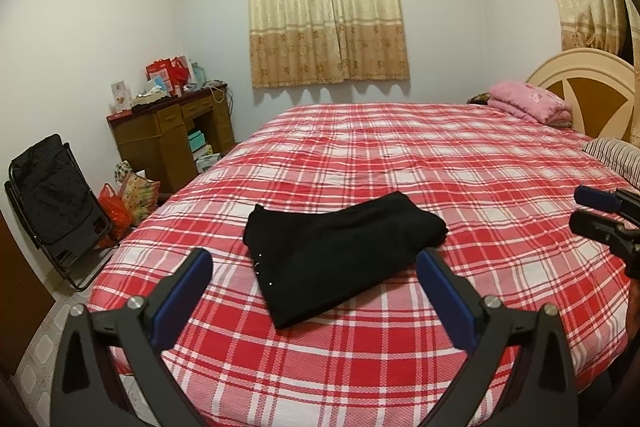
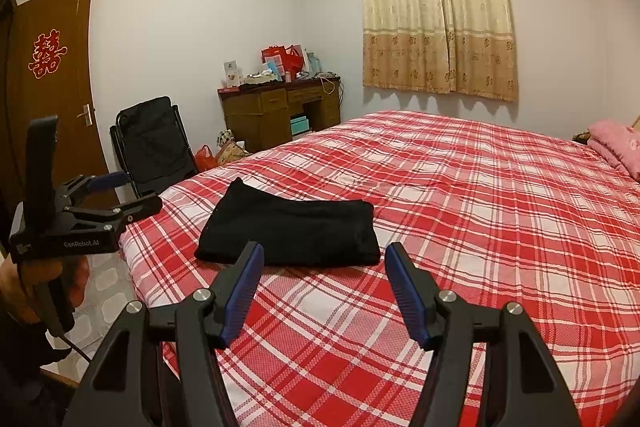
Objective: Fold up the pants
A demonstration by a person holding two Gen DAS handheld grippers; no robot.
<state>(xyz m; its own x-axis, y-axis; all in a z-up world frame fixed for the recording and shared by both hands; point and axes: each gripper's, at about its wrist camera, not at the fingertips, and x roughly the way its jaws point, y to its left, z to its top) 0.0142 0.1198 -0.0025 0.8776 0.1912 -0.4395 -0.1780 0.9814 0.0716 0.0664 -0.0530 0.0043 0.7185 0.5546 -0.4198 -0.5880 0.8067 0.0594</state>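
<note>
Lying folded into a compact dark bundle, the black pants [image 1: 340, 251] rest on a bed [image 1: 460, 163] covered with a red and white plaid sheet, near its foot end. Both tongs hover just short of the bundle, touching nothing. The left gripper [image 1: 314, 269] has its blue-padded jaws spread wide, with nothing between them. The right gripper [image 2: 324, 267] has its jaws parted less widely, also empty. A hand [image 2: 24, 287] holds the left tool's handle. Behind the bed are a cream curtain [image 1: 326, 3], a cluttered wooden desk [image 1: 172, 131] and a black folding chair [image 1: 52, 203].
</note>
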